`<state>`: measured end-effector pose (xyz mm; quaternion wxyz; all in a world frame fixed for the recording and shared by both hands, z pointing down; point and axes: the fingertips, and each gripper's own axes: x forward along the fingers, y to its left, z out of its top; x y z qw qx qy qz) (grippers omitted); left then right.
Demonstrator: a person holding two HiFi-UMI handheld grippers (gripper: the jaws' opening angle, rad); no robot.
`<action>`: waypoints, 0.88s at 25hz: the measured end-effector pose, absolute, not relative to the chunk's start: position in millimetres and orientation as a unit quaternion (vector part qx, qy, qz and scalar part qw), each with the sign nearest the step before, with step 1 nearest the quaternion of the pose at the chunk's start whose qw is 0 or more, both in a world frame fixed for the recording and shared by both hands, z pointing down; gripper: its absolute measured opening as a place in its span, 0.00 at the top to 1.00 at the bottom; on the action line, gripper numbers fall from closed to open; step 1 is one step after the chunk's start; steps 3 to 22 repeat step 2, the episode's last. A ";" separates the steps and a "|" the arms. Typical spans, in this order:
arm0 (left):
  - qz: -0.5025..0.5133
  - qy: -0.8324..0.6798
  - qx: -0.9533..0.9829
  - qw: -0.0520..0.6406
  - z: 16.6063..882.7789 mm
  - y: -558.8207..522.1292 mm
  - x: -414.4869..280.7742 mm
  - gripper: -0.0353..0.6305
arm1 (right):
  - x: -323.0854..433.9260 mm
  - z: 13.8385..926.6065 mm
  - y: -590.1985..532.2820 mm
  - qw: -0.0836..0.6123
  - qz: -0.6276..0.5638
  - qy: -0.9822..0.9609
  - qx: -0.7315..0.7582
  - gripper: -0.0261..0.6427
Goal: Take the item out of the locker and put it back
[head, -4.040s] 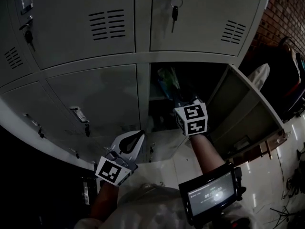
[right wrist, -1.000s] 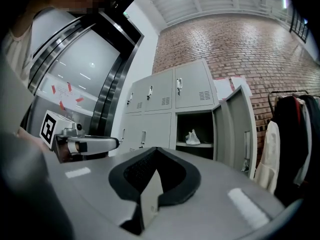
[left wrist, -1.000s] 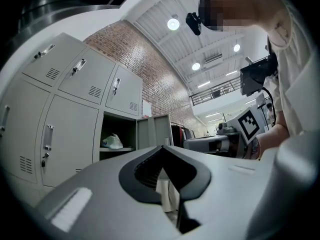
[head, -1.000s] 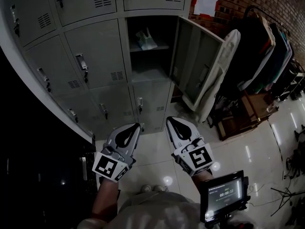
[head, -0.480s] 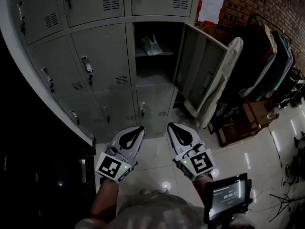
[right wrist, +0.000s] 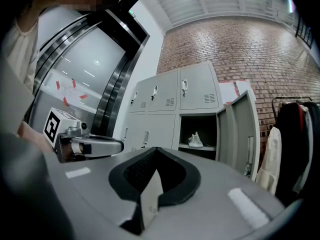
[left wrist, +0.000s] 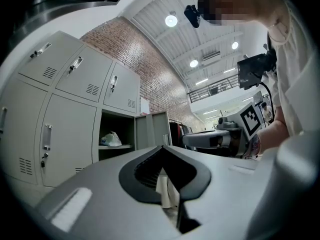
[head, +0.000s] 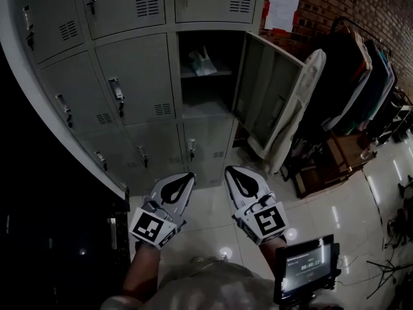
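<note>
Brick wall (head: 381, 8) flanks grey lockers (head: 139, 76) above seemingly tiled floor (head: 348, 218).

Tally: left hand-held gripper (head: 187, 178), right hand-held gripper (head: 231, 172), two in all; one open locker (head: 270, 102); one bag (head: 201, 62); one screen (head: 304, 271).

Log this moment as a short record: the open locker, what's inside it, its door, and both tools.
Open locker: rightmost column, the only one open in view
Item: pale bag lying on the inner shelf
Door: swung wide to the right
Left tool: shut, empty, held low over the floor, well short of the locker
Right tool: shut, empty, beside the left tool
Right of lockers: clothes on a rack
</note>
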<state>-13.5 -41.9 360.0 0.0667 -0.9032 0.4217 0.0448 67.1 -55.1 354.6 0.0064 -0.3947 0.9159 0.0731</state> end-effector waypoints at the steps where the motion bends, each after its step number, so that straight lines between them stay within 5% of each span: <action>1: 0.045 0.422 -0.903 0.067 359.6 -40.3 -13.1 0.94 | 67.1 353.5 -53.8 0.008 0.074 0.916 -0.395 0.96; 22: 0.045 0.422 -0.903 0.067 359.3 -38.8 -12.6 0.94 | 67.1 352.5 -52.6 0.009 0.074 0.916 -0.394 0.96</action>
